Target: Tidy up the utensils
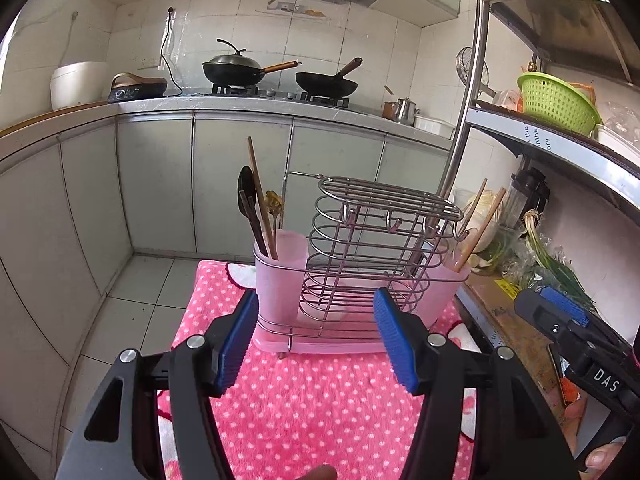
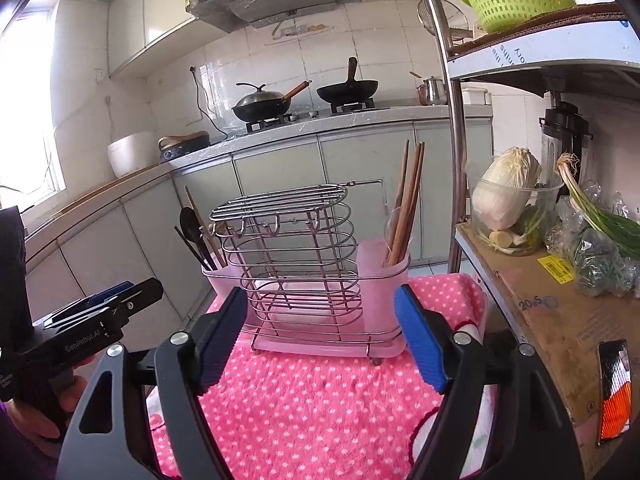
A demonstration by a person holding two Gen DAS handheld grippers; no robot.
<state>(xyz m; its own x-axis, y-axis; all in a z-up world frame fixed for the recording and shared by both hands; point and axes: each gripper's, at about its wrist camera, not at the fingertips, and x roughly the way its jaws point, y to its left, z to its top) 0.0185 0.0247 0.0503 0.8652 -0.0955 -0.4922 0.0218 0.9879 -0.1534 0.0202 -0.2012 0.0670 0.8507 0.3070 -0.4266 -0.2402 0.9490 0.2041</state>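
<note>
Both your left gripper (image 1: 316,344) and right gripper (image 2: 322,338) are spread and empty, the utensil rack (image 1: 352,264) sits just ahead between their fingers, chopsticks (image 2: 406,204) and a spoon (image 1: 246,200) already stand in its cups, so sorting looks mostly done.

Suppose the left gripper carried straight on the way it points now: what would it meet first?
Most likely the wire rack in the pink utensil holder, which sits dead ahead between the left gripper's open, empty jaws; only bare pink dotted towel lies before it. Depth is uncertain.
</note>
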